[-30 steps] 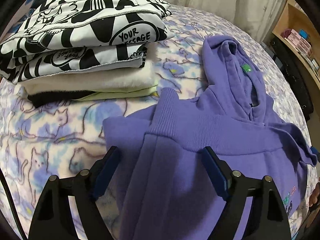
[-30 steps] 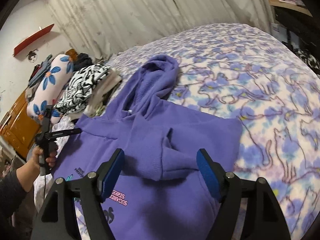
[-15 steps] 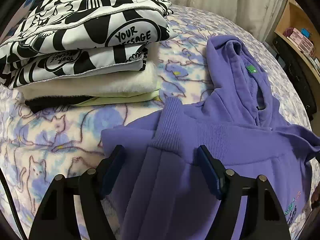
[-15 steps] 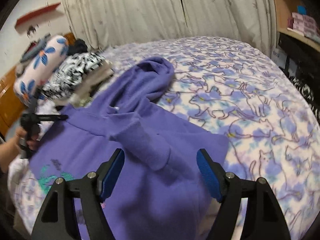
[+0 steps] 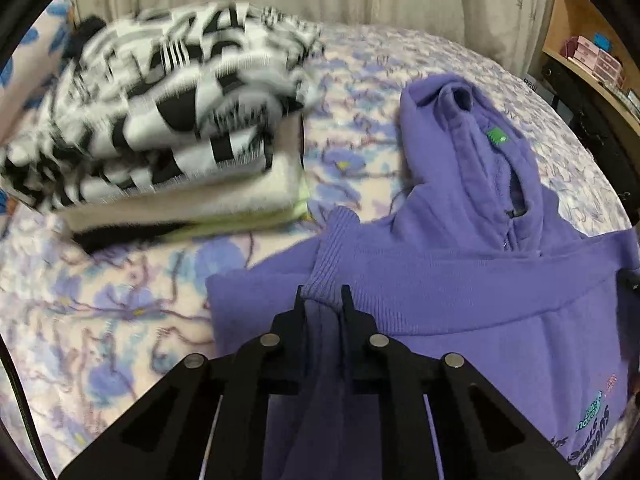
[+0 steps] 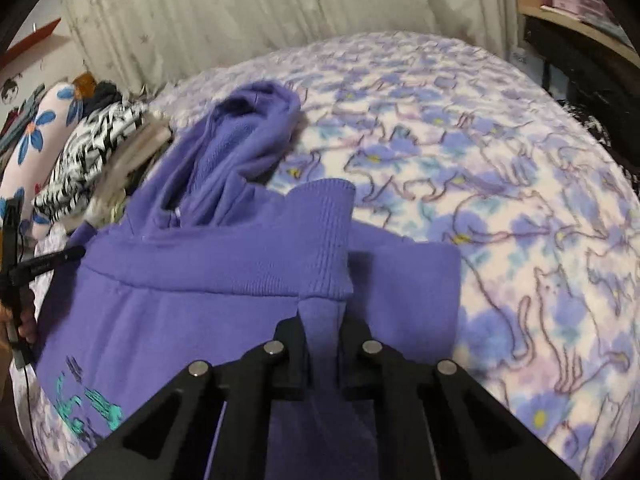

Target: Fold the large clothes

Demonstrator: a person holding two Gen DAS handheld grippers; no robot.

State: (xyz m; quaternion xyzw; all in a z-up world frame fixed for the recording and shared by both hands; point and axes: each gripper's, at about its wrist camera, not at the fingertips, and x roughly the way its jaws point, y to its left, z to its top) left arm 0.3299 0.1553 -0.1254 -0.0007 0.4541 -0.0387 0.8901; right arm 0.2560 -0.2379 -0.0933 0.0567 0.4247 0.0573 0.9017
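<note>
Both grippers clamped on purple fabric

The left gripper is angled downward, its jaws just drawn nearly together, with a fold of the purple hoodie pinched between them. The right gripper is likewise tilted down, its jaws just closed on a ribbed-edged fold. A hand is glimpsed at the right view's left edge.

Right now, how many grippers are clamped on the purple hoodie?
2: the left gripper and the right gripper each pinch the purple hoodie by its ribbed band, at opposite ends.
</note>
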